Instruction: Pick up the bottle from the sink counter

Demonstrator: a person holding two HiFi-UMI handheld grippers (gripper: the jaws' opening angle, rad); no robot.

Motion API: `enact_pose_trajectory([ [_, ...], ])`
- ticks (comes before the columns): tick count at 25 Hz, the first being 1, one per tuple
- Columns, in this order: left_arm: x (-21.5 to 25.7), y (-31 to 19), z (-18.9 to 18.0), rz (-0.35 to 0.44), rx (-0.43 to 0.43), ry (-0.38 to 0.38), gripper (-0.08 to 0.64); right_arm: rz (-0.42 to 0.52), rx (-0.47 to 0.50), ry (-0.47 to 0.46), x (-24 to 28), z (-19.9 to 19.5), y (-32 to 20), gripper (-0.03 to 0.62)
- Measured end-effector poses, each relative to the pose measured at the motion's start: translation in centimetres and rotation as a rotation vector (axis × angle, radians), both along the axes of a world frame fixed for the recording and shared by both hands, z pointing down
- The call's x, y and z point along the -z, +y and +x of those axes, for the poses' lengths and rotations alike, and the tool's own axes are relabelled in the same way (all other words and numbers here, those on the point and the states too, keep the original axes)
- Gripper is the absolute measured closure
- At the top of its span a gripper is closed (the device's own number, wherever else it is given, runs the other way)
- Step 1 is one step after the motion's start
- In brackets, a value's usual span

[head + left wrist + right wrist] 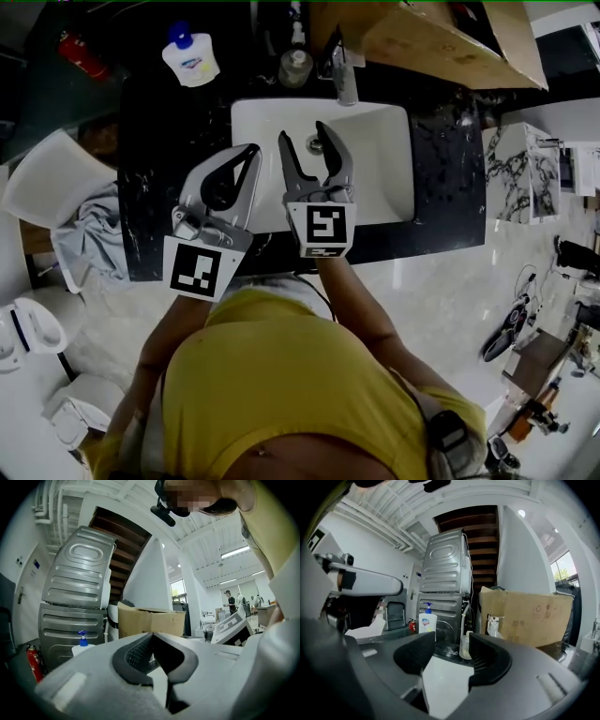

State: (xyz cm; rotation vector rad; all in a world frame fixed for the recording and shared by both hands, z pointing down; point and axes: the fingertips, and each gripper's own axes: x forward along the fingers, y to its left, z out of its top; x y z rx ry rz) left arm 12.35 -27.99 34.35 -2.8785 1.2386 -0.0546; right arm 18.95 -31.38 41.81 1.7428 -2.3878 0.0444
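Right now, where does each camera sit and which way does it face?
Head view: on head, steeply down at sink; left gripper, right gripper, shirt show.
Left gripper view: level along shut jaws toward box; shirt upper right.
Right gripper view: along open jaws toward pump bottle; left gripper upper left.
All share box, pump bottle.

Left gripper (pixel 254 149) holds its fingers together; right gripper (pixel 302 131) beside it has fingers apart.

the right gripper (pixel 303 133) hangs jaws apart over the white sink (pixel 394 169), the left gripper (pixel 253 148) beside it, tips together, with the blue-capped white bottle (pixel 190 58) well beyond on the dark counter (pixel 150 187).
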Motion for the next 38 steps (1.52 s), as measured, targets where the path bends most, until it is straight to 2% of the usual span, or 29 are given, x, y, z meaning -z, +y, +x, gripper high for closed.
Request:
enact_pose_trajectory([
  [11, -3.8, -4.9, 1.3, -0.055, 0.003, -0.039, 0.555, -0.065, -0.041, -0.004, -5.2, 0.9, -5.7, 0.365],
  [22, -7.2, -8.5, 1.7, -0.112, 0.014, -0.029, 0.555, -0.122, -0.123, -0.037, -8.6, 1.5, -11.4, 0.299],
  [38, -10.4, -10.9, 0.8, -0.177, 0.043, -0.038, 0.555, -0.156, -0.210, -0.044, -11.1, 2.3, -16.5, 0.253],
])
